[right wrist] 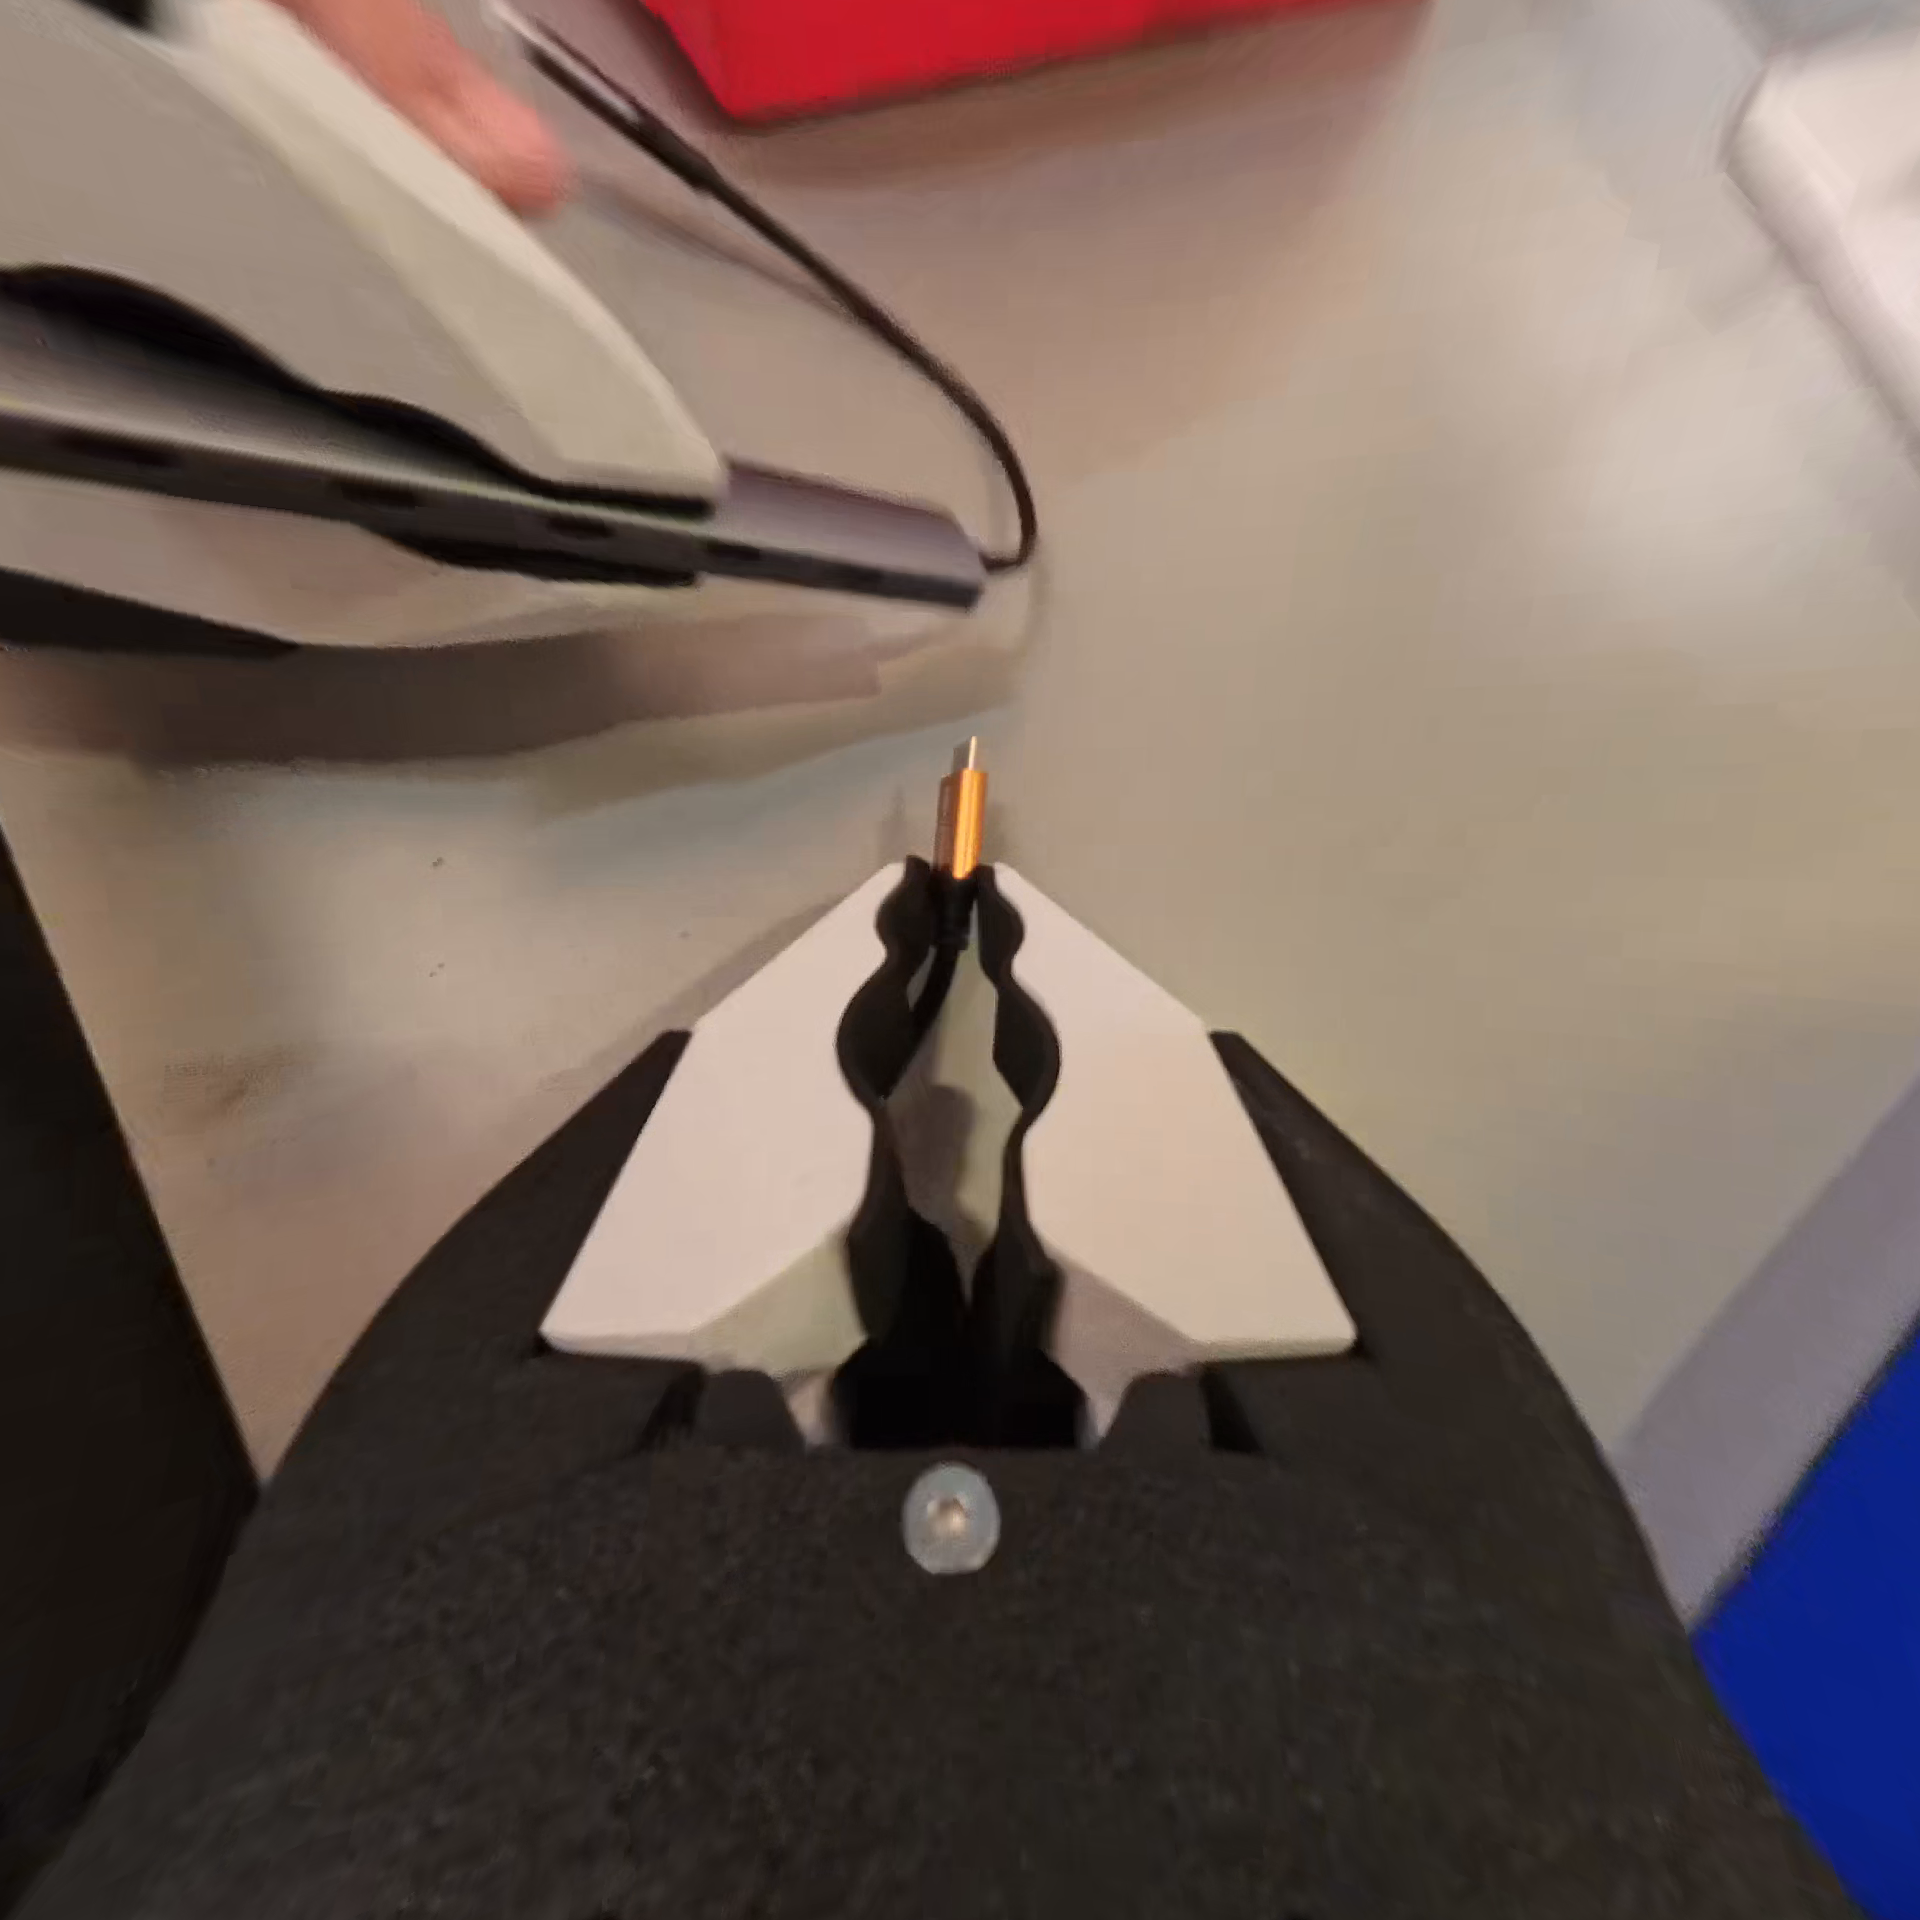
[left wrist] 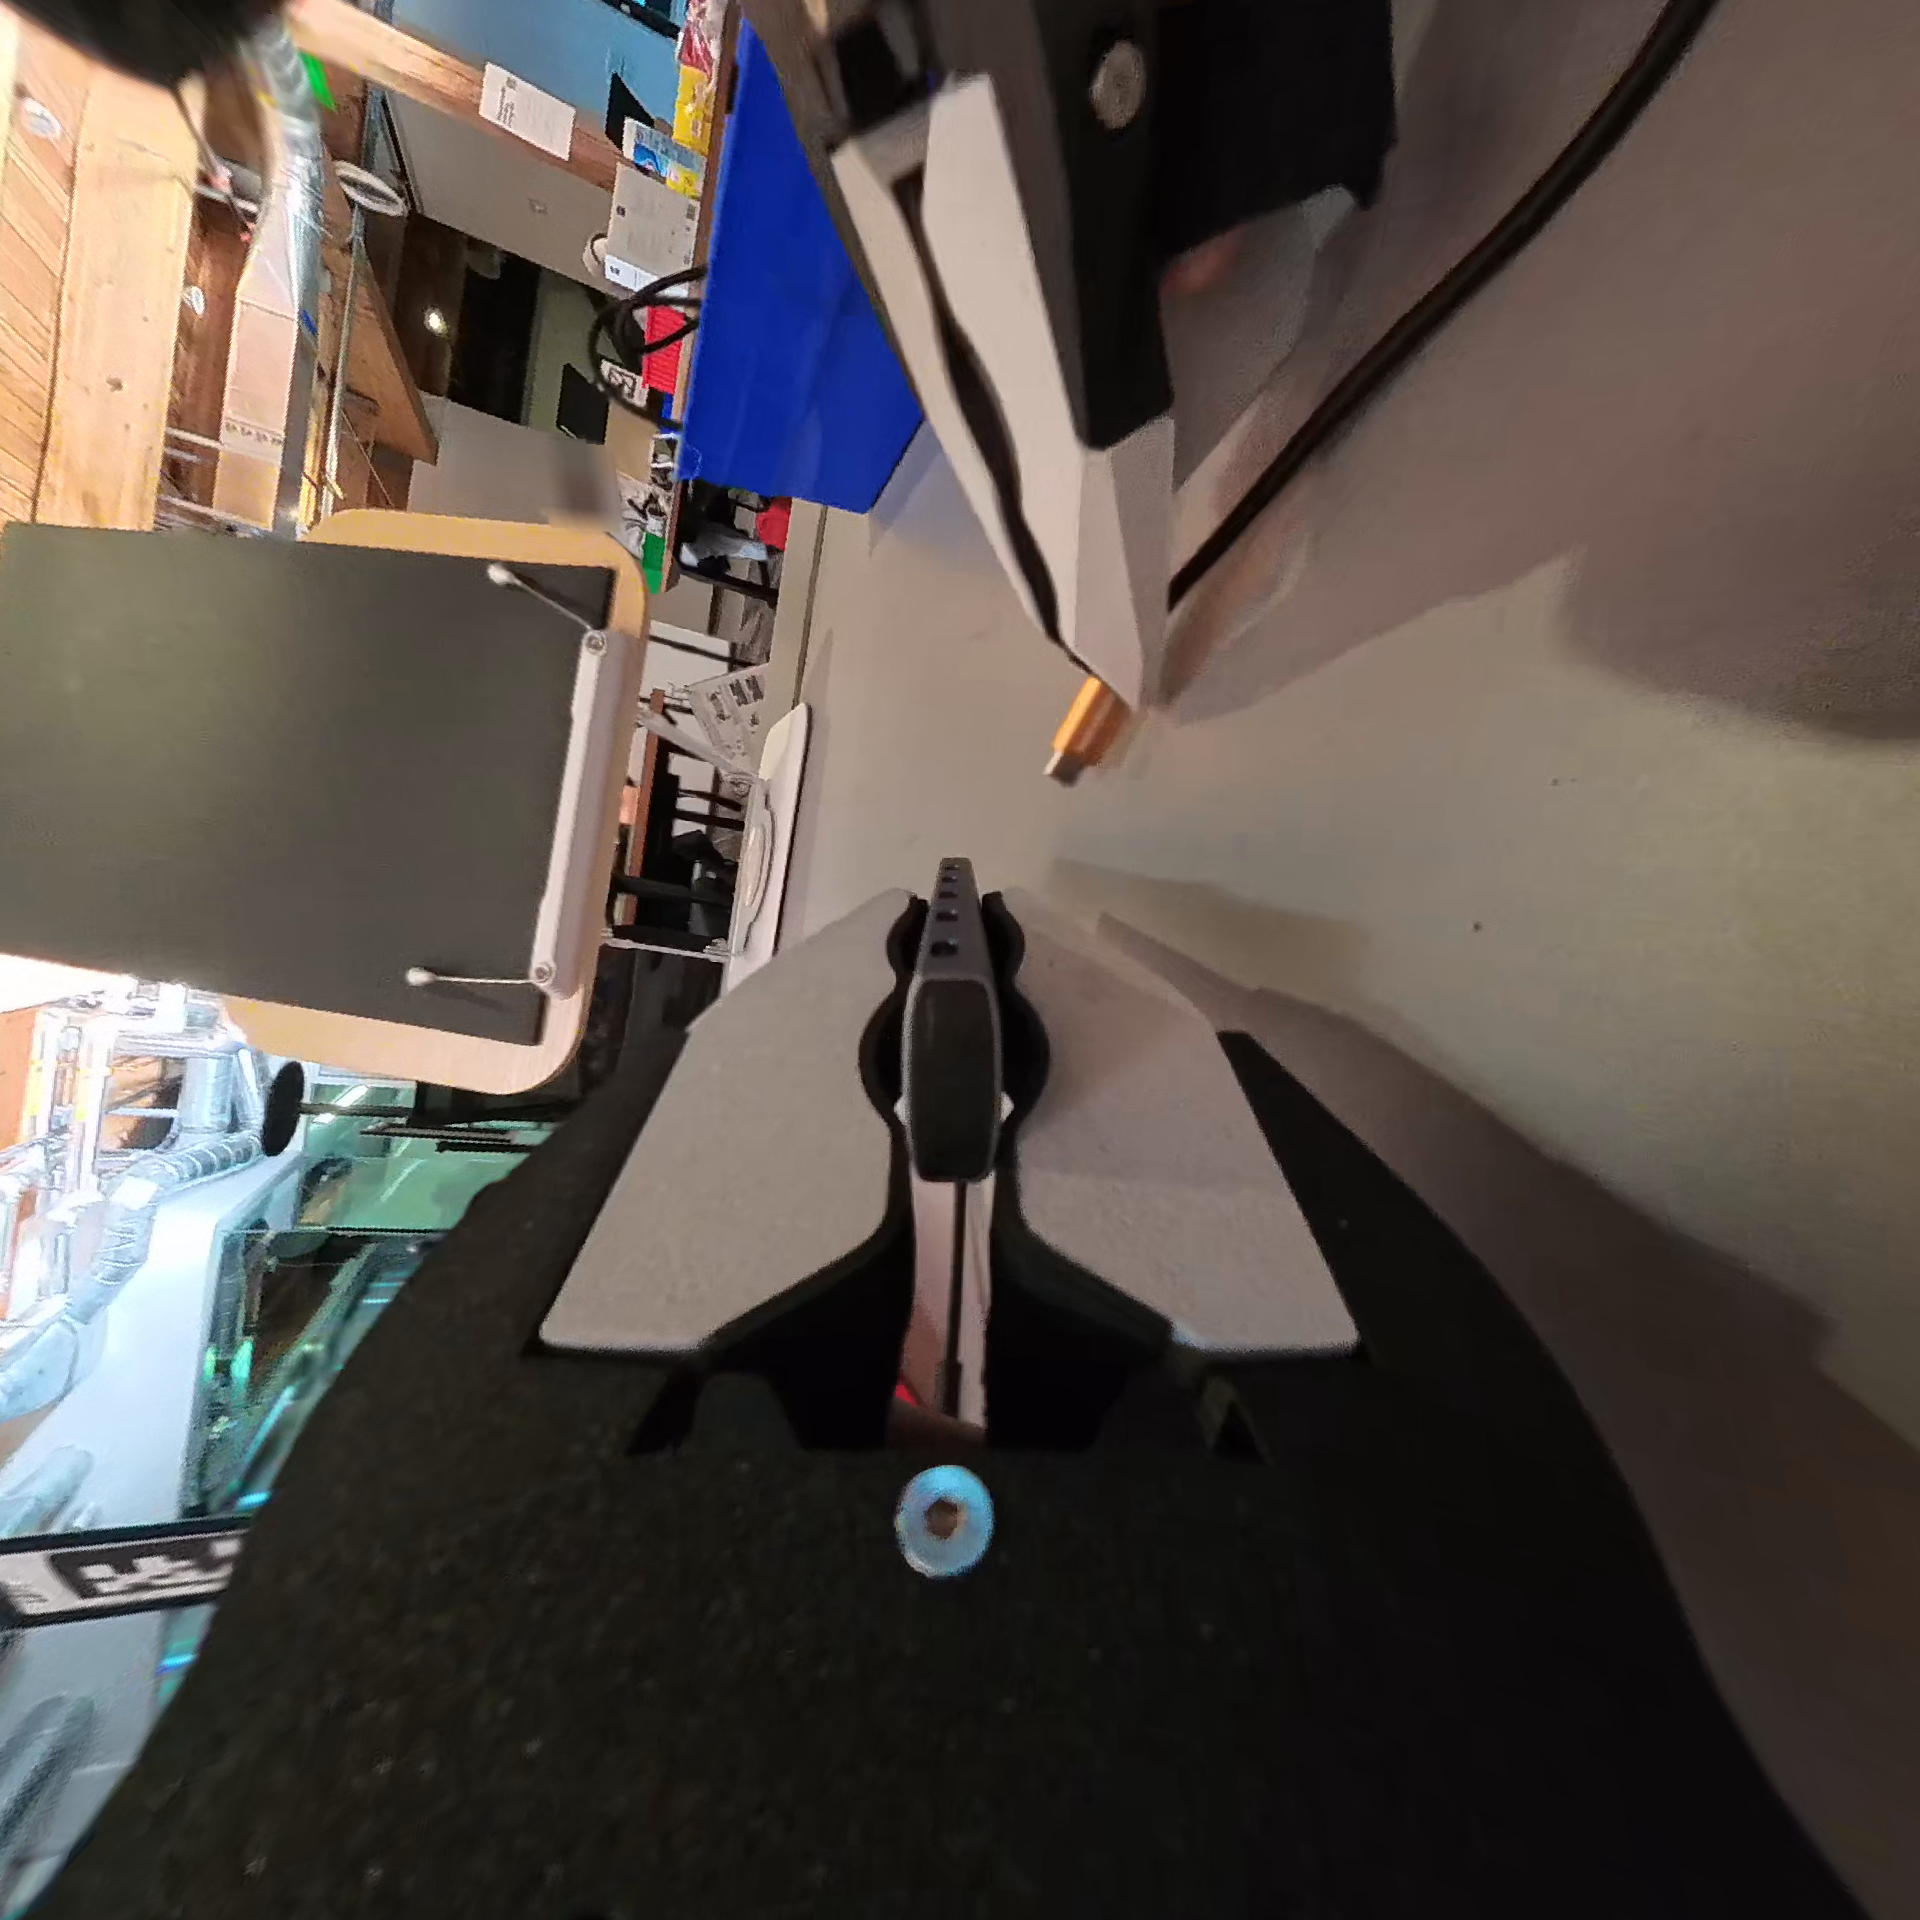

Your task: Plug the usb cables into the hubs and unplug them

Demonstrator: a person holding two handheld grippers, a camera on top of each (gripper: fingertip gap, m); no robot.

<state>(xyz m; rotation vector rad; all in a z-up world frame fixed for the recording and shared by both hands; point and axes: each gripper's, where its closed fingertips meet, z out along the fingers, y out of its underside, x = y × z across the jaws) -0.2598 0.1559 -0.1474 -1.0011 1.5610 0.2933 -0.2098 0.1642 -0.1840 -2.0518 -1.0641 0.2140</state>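
Protruding from the right tongs (right wrist: 951, 883), an orange usb plug (right wrist: 964, 821) is clamped, apart from the grey hub (left wrist: 951, 997), which is gripped edge-on in the left tongs (left wrist: 954, 914) above the bench (right wrist: 1403, 727).

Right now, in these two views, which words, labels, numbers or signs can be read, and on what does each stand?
No text can be read.
White sheet on the beam: print too small.
White box: label blurred.
Papers: printed patterns, too small.
Tag: black-and-white pattern, no words.
On the hub and plug: no marking shows.
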